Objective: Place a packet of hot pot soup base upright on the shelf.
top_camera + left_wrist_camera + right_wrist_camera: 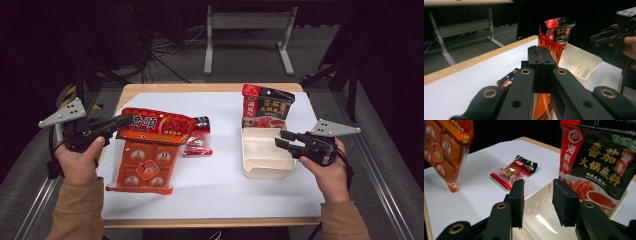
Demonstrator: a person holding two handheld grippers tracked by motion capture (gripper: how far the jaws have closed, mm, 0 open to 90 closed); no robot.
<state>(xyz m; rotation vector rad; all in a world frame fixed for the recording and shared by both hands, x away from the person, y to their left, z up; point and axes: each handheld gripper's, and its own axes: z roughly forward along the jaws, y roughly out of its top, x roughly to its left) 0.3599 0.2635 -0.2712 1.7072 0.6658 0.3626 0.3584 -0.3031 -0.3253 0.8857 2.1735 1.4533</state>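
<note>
I note the small red packet (pixel 198 138) partly hidden behind the orange pouch (pixel 147 152), its print too small to read.

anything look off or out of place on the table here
Nothing is spilled or torn. The orange packet hangs off the table, pinched in the left tool. The black and red pouch stands propped in the far end of the cream tray.
</note>
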